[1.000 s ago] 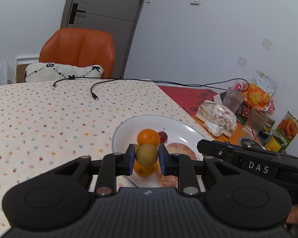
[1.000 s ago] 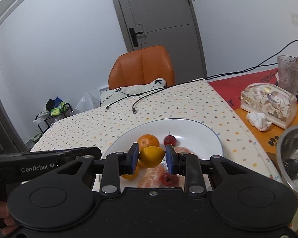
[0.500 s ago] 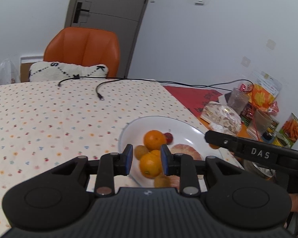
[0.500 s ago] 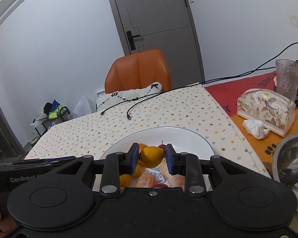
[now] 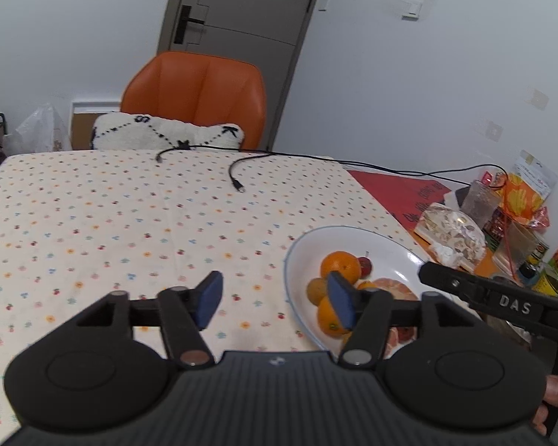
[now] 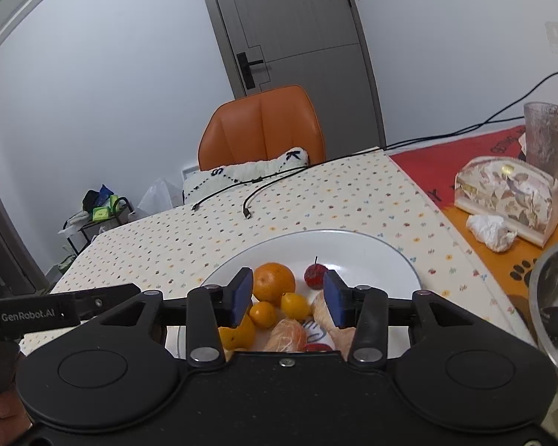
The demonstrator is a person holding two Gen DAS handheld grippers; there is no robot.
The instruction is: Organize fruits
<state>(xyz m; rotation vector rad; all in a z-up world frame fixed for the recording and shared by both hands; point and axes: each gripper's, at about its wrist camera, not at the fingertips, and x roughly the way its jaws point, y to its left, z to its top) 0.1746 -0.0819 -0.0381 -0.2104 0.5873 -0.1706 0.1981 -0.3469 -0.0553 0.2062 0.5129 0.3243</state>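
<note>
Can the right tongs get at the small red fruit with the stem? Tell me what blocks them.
Probably yes. The right tongs are open above the white plate, and the small red fruit sits just ahead of them, uncovered. Only the big orange beside it crowds the left side.

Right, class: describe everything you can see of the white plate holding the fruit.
The white plate is round, wide and shallow, glossy like glazed ceramic, with a thin dark line along its rim. It sits flat on the dotted tablecloth near the red mat. Its far half is bare; the near half holds a large orange, a small red fruit, a yellow fruit, smaller oranges and peeled segments. The open right claw hovers over it.
</note>
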